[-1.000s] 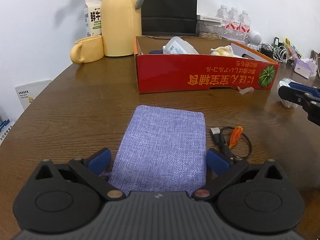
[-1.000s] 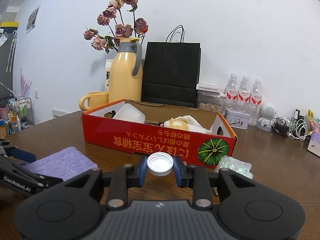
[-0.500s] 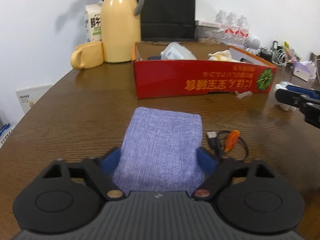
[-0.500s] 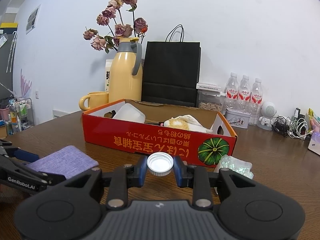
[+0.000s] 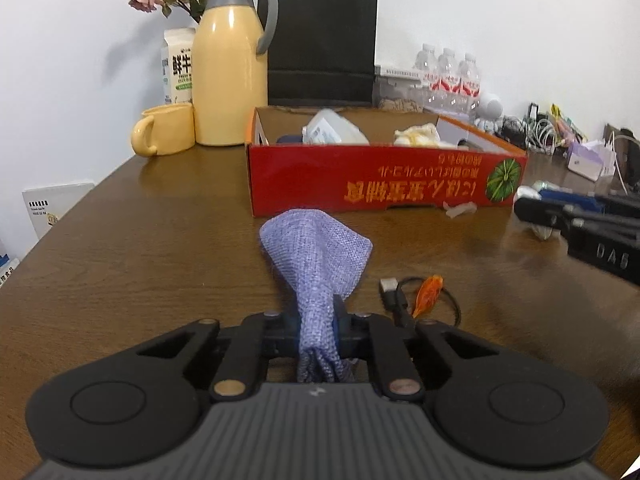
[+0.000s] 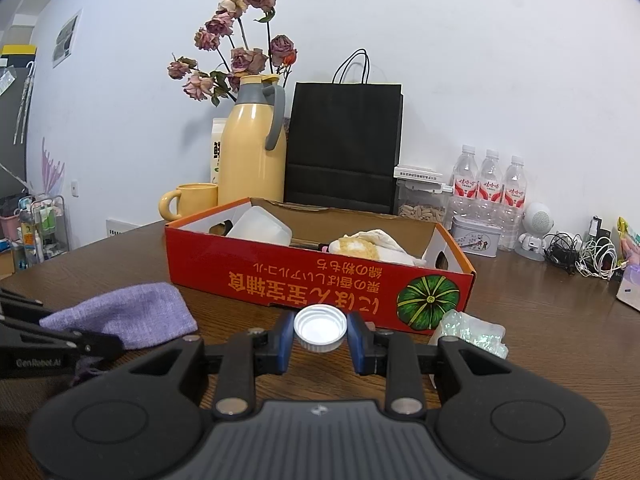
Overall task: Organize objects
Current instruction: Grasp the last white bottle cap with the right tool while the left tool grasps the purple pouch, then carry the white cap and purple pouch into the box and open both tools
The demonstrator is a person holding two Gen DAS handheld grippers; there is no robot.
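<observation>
Brown wooden table (image 5: pixel 160 248), white wall behind, usual desk clutter. The main thing right now is the purple fabric pouch (image 5: pixel 320 264). A second ago it lay flat on the table with the left gripper (image 5: pixel 318 326) spread wide on either side of its near end; now the jaws are closing on it and that end is bunched into a narrow neck between the blue pads, with the far end fanned out and tipped up toward the box. So the grab is basically made — by the look of it, the pouch is ready to be lifted and moved, probably into the red cardboard box (image 5: pixel 380 184) just beyond it, which already holds a white plastic container and a crumpled cloth.

Position-wise, the pouch runs straight out from the left claw along the fingers, pinched at the near end, with the loose end just short of the box's front wall. A USB cable (image 5: pixel 404 296) with an orange tag lies on the table just right of the pouch, not caught in the grip as far as the view shows.

The right gripper (image 6: pixel 320 336) hasn't budged — it's pinching a white bottle cap (image 6: pixel 320 328) between its pads, parked in front of the box's front wall, with a crinkly clear wrapper (image 6: pixel 472 332) just to its right.
</observation>
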